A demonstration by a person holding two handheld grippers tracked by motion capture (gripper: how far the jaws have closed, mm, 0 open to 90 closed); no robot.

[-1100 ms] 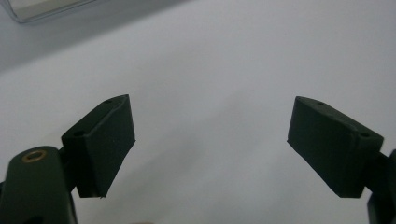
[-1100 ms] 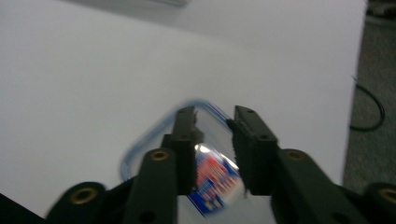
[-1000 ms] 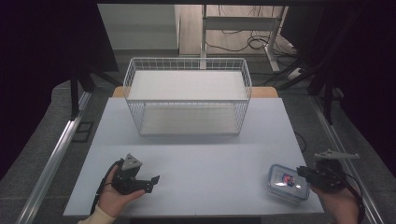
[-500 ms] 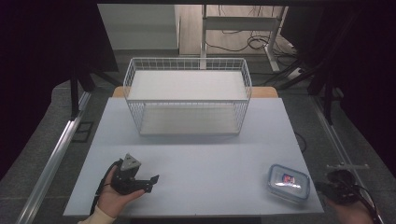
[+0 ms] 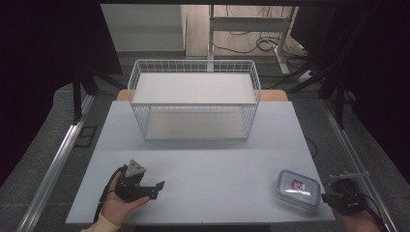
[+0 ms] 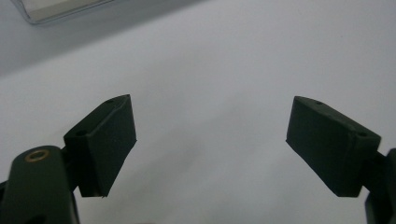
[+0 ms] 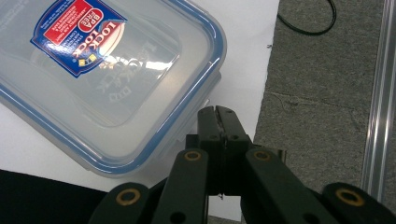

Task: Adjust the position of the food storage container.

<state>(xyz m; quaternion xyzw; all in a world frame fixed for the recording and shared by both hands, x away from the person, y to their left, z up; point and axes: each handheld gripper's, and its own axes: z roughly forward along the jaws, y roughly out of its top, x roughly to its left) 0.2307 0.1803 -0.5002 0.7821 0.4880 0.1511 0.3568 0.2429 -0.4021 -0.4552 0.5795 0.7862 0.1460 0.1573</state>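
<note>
A clear plastic container [image 5: 298, 189] with a blue-rimmed lid and a red and blue label [image 7: 77, 33] lies near the front right corner of the white table [image 5: 208, 159]. My right gripper [image 5: 329, 197] hovers just right of it, at the table's edge, held in a hand. Its jaws are shut with nothing between them, and the tips [image 7: 218, 112] sit close to the container's [image 7: 107, 88] near corner. At the front left my left gripper [image 5: 159, 186] rests in a hand, pointing right. It stands open [image 6: 210, 121] over bare table.
A white wire basket [image 5: 193, 101] stands at the back middle of the table, with nothing in it. Grey carpet [image 7: 322, 84] and a metal rail [image 7: 378, 102] run past the table's right edge. Cables lie on the floor behind.
My right gripper has drawn back from over the container to the right, past the table's edge. The left gripper and the container have stayed where they were.
</note>
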